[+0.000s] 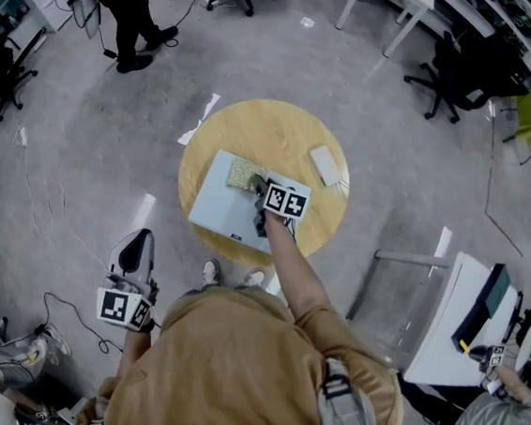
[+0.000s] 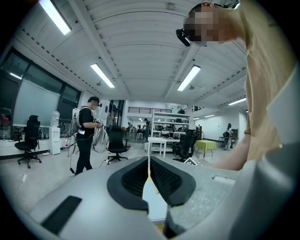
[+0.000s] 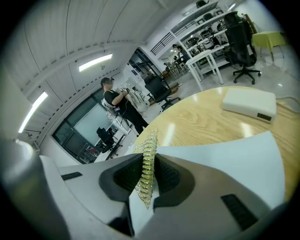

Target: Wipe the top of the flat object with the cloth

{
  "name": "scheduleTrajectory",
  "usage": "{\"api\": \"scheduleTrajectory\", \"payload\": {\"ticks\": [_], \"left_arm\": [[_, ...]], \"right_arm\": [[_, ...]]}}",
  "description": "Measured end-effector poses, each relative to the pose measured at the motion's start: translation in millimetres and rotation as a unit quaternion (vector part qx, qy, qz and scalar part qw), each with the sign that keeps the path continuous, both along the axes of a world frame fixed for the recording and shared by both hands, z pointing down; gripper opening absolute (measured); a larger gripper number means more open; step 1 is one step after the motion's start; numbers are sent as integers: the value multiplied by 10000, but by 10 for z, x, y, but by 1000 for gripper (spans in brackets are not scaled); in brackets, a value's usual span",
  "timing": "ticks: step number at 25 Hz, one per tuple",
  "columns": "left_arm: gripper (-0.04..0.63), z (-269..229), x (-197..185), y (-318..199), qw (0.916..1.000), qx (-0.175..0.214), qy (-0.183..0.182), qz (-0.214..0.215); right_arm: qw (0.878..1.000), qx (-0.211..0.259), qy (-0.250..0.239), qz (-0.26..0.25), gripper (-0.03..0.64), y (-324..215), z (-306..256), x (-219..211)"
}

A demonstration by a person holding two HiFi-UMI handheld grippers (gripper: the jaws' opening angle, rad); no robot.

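Atop the flat object [image 1: 217, 214], right gripper [image 3: 149, 174] fingers [image 3: 124, 176] tight on cloth [image 3: 148, 157]; left gripper [image 2: 149, 180] fingers together, empty.

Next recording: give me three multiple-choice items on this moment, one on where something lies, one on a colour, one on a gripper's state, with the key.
1. Where does the white box lie?
A. on the round table, apart from the flat object
B. on top of the flat object
C. on the floor

2. What colour is the cloth?
A. red
B. yellow
C. black

3. How does the right gripper stand?
A. open, above the cloth
B. shut on nothing, off the table
C. shut on the cloth

Key: 1 A, the head view shows bare wood between box and flat object. 2 B, the cloth is yellow in both the head view and the right gripper view. 3 C, the right gripper view shows the cloth pinched between its jaws.
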State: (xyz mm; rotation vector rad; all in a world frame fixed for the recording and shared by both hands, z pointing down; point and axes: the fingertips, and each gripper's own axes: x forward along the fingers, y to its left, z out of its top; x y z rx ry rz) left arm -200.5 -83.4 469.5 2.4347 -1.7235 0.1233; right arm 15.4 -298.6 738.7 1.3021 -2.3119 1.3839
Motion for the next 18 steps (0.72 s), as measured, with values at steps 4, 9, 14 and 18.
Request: {"api": "scheduleTrajectory", "payload": {"ticks": [4, 9, 14, 18], "left_arm": [[15, 13, 205, -62, 9996, 22, 29, 272], [15, -20, 351, -143, 9982, 33, 88, 590], [15, 63, 591, -274, 9945, 127, 151, 1031], [15, -55, 715, -403, 9899, 169, 176, 1400]], "right_arm": [[9998, 3, 8, 203, 60, 77, 9, 284], [9992, -34, 125, 369, 61, 232, 0, 553], [9980, 14, 391, 502, 61, 442, 123, 948], [9957, -59, 403, 837, 61, 584, 77, 1194]]}}
